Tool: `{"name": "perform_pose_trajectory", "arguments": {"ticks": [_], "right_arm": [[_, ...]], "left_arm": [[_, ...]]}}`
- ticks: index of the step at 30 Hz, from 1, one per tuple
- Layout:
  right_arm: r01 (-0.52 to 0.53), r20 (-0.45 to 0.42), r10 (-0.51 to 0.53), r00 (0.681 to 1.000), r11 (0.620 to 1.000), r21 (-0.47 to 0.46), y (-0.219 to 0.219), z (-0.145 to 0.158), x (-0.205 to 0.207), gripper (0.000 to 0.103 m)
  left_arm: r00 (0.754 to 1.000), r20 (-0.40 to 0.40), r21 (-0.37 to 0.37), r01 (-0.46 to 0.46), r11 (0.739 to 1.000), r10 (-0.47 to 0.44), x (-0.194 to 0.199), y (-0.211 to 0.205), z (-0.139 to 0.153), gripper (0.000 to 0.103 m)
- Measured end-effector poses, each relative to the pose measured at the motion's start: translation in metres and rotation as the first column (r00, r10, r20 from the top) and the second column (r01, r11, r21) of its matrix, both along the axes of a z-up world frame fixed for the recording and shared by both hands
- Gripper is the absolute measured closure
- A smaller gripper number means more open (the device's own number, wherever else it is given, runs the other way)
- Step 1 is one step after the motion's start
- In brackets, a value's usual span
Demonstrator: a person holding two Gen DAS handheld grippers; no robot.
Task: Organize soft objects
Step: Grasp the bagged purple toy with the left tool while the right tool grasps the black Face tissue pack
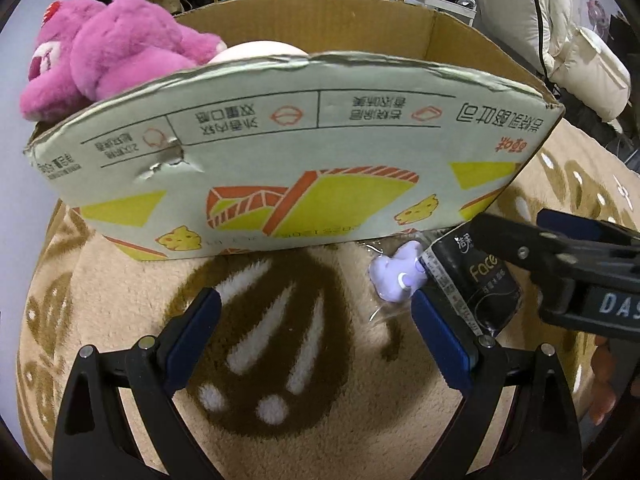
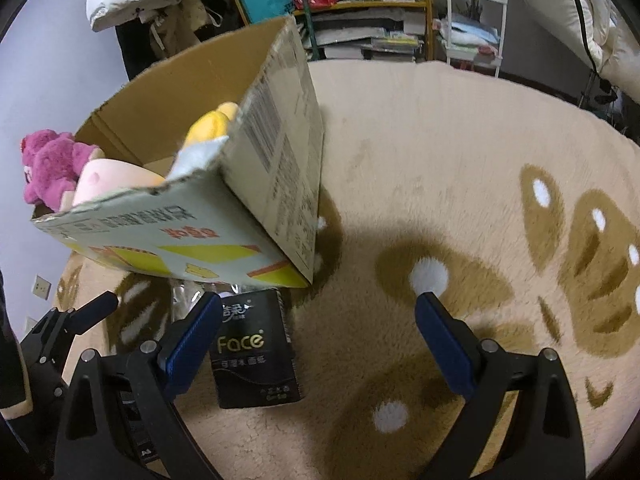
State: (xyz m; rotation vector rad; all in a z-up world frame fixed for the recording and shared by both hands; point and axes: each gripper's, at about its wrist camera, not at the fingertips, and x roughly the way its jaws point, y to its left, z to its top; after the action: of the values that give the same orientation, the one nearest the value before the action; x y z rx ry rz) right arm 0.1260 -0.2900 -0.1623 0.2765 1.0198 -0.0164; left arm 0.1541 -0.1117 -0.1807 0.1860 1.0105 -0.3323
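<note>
Both grippers hung over a shaggy beige rug point(image 2: 420, 152) with brown and white markings, pointing steeply down.

Left gripper point(image 1: 316, 320): jaws spread wide, nothing between them but bare rug. Its right blue pad point(image 1: 440, 344) sat just beside a black tissue pack point(image 1: 480, 284); whether it touched I could not tell.

Right gripper point(image 2: 320, 334): jaws likewise wide apart, gripping nothing. The tissue pack point(image 2: 256, 356), black with "Face" in gold lettering, lay flat on the rug just inside the left pad point(image 2: 192, 340), partly under it. From the left wrist view, the right gripper's black fingers reached in from the right edge over the pack.

A small lilac plush toy point(image 1: 396, 276) in clear crinkled wrapping lay on the rug, touching the tissue pack's left side and close under the near wall of the box.

Cardboard box point(image 1: 304, 168): open at the top, standing on the rug behind the grippers, near wall printed pale green with yellow and orange shapes, top edge torn, one dent at the left. Inside it: a pink plush bear point(image 1: 104, 52) slumped over the left rim, a pale peach cushion-like toy point(image 2: 108, 176) beside it, and a yellow plush toy point(image 2: 212, 124) against the right wall.

Background: cluttered shelves, a white padded jacket, a white cart.
</note>
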Motion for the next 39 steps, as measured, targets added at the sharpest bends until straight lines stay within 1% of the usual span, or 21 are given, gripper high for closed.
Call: {"name": "perform_pose_trajectory", "arguments": {"ticks": [6,12,16,21,23,24,26,27,29,33,39], "right_arm": [[-0.012,-0.025,0.012,1.000,1.000,0.008,0.003,-0.007,0.003,0.002],[-0.026,-0.027,0.026,0.999,0.999,0.025,0.009,-0.009,0.004,0.002],[-0.036,-0.044,0.039,0.998,0.996,0.078,0.010,-0.011,0.004,0.004],[-0.065,-0.052,0.070,0.996,0.994,0.091,0.020,-0.013,0.004,0.013],[-0.071,-0.059,0.077,0.995,0.993,0.099,0.024,-0.014,0.003,0.022],[-0.071,-0.062,0.077,0.995,0.993,0.097,0.025,-0.014,0.003,0.025],[-0.067,-0.069,0.073,0.995,0.994,0.092,0.026,-0.013,0.001,0.037],[-0.063,-0.071,0.070,0.995,0.994,0.092,0.024,-0.014,0.000,0.040],[-0.050,-0.076,0.057,0.996,0.995,0.089,0.018,-0.015,0.001,0.052],[-0.021,-0.078,0.030,0.996,0.993,0.117,0.009,-0.016,-0.001,0.052],[-0.015,-0.061,0.021,0.998,0.994,0.105,0.008,-0.011,-0.001,0.053]], "left_arm": [[1.000,-0.015,-0.017,-0.001,1.000,0.001,0.006,-0.008,-0.003,0.008],[1.000,-0.025,-0.028,0.015,0.999,-0.016,0.005,-0.009,-0.012,0.008],[0.999,-0.030,-0.018,0.033,0.999,-0.034,0.004,-0.019,-0.015,0.008],[0.998,-0.032,-0.022,0.047,0.999,-0.048,0.003,-0.029,-0.016,0.008],[0.998,-0.033,-0.030,0.051,0.998,-0.052,0.003,-0.031,-0.017,0.008],[0.998,-0.034,-0.035,0.052,0.998,-0.053,0.001,-0.033,-0.018,0.008],[0.998,-0.035,-0.037,0.053,0.998,-0.055,0.001,-0.034,-0.018,0.008],[0.998,-0.035,-0.037,0.054,0.998,-0.055,0.000,-0.033,-0.018,0.008],[0.997,-0.038,-0.040,0.058,0.998,-0.060,0.000,-0.036,-0.020,0.008],[0.997,-0.039,-0.050,0.061,0.997,-0.063,0.001,-0.045,-0.021,0.008],[0.997,-0.032,-0.044,0.064,0.997,-0.066,0.004,-0.064,-0.027,0.008]]}}
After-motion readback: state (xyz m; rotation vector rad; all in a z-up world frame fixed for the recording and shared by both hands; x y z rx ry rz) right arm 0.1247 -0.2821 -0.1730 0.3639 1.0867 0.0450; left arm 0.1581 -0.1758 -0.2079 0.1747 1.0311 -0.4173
